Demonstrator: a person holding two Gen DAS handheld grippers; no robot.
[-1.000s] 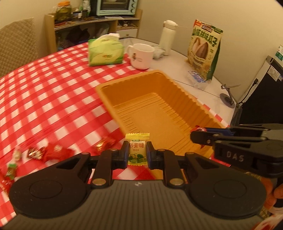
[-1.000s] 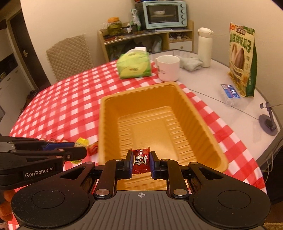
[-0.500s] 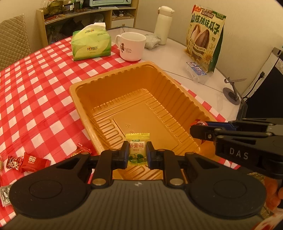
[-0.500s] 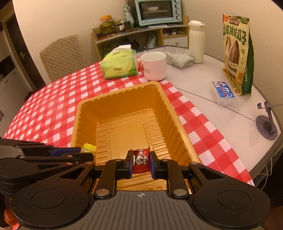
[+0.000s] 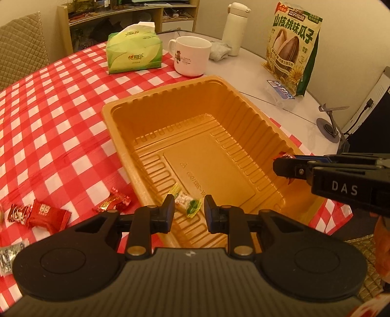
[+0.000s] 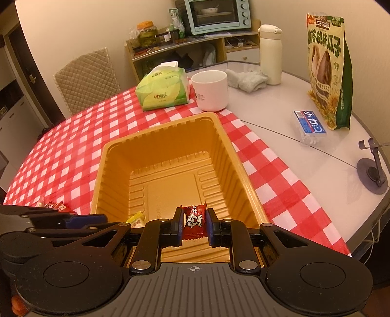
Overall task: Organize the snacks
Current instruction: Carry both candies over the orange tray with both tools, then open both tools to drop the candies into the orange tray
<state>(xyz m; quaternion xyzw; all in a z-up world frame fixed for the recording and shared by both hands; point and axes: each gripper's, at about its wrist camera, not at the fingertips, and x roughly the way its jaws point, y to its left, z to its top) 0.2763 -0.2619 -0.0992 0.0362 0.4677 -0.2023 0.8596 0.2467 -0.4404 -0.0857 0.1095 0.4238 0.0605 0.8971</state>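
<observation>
Hovering over the near end of the orange tray [image 5: 170, 97], the left gripper [image 5: 189, 214] has its jaws opening, and the yellow-green candy [image 5: 187, 203] sits between them untouched by either pad, tilted, low against the tray's ribbed floor; whether it has landed cannot be told. The right gripper [image 6: 193, 223] is clenched on a red candy [image 6: 193, 220], held upright above the tray's near wall.

From the left wrist view, the right gripper [image 5: 280, 167] shows side-on over the tray's right rim, a red wrapper tip peeking from its fingertips. This view alone shows loose sweets on the checked tablecloth [image 5: 48, 109] left of the tray: a red twist-wrapped candy [image 5: 113, 202] just beside the tray wall, red packets [image 5: 39, 215] farther left, and a silvery wrapper [image 5: 9, 256] at the picture's edge.

From the right wrist view, the left gripper [image 6: 102, 217] appears side-on at the tray's left, with the yellow-green candy [image 6: 136, 219] just beyond its tip inside the tray. Only this view takes in the toaster oven [image 6: 217, 14] and jar [image 6: 146, 33] on the shelf beyond the tray. Both views show the tissue pack [image 6: 165, 89], white mug [image 6: 210, 90], flask [image 6: 270, 53] and sunflower-seed bag [image 6: 326, 70] beyond the tray's far end.
</observation>
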